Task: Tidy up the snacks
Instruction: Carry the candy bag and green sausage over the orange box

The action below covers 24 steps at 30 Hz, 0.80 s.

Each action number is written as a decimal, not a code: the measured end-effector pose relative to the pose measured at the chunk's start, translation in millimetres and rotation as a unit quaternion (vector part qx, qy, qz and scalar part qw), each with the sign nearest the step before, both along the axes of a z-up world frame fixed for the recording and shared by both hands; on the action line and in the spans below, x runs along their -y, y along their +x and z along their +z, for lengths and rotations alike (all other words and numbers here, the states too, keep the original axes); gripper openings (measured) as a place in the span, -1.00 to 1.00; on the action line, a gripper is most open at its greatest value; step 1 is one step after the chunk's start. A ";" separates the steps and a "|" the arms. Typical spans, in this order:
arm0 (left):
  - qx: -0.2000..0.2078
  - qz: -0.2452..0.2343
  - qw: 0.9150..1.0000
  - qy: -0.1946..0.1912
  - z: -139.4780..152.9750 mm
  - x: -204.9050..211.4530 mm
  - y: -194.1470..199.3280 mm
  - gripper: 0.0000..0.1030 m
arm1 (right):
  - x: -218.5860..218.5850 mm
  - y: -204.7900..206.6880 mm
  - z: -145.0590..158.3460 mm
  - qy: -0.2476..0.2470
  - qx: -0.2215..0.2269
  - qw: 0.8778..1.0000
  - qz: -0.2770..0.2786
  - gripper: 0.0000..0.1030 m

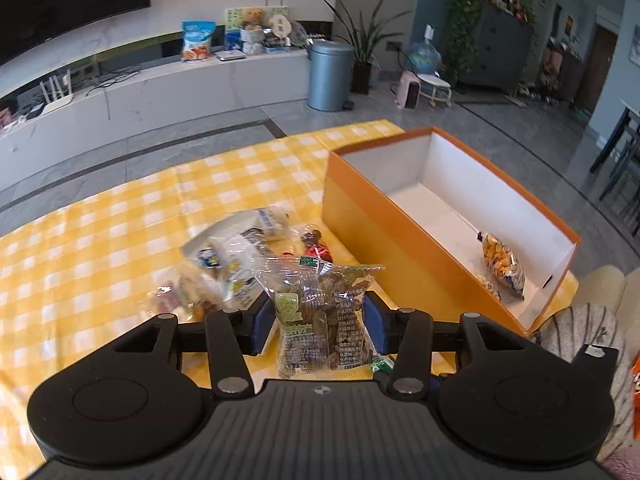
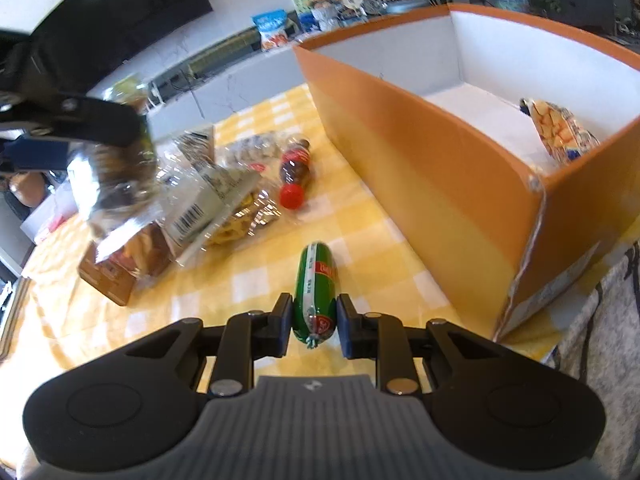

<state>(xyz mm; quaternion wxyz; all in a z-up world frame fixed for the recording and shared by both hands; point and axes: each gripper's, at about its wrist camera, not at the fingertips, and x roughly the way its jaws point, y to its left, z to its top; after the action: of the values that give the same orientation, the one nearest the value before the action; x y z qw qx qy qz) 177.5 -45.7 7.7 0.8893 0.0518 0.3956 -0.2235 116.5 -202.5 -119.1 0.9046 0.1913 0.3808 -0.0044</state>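
My left gripper [image 1: 318, 326] is shut on a clear packet of brown dried snacks [image 1: 324, 316] and holds it above the yellow checked table. The same packet [image 2: 116, 176] and left gripper [image 2: 80, 120] show blurred at the upper left of the right wrist view. My right gripper [image 2: 314, 326] is shut on a green sausage stick [image 2: 315, 292] low over the cloth. The orange box [image 1: 376, 240] with a white inside stands to the right and holds an orange-patterned snack bag [image 1: 502, 266], also seen in the right wrist view [image 2: 560, 132].
A pile of loose snack packets [image 1: 228, 256] and a small cola-bottle candy [image 2: 294, 170] lie on the cloth [image 1: 100, 232] left of the box [image 2: 400, 152]. A brown packet [image 2: 120, 268] lies at the pile's near side. A patterned cushion [image 1: 576, 332] sits at the table's right edge.
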 end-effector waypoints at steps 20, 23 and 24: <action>0.057 0.022 0.986 -0.153 40.1 34.6 -27.7 0.06 | 104.6 -68.5 109.9 0.012 0.194 0.978 -0.072 -0.58; 0.035 -0.003 0.985 -0.169 31.1 59.4 -20.1 0.06 | 137.2 -72.2 104.0 0.004 0.198 0.973 -0.116 -0.58; 0.027 -0.010 0.985 -0.171 27.8 67.7 -17.3 0.06 | 147.7 -72.8 99.7 0.010 0.199 0.971 -0.128 -0.58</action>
<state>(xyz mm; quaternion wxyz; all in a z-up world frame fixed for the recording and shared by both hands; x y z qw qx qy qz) 160.2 -113.4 35.5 0.8931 -0.0910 0.3274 -0.2947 43.7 -350.1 -19.4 0.9522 0.2446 0.1653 -0.0785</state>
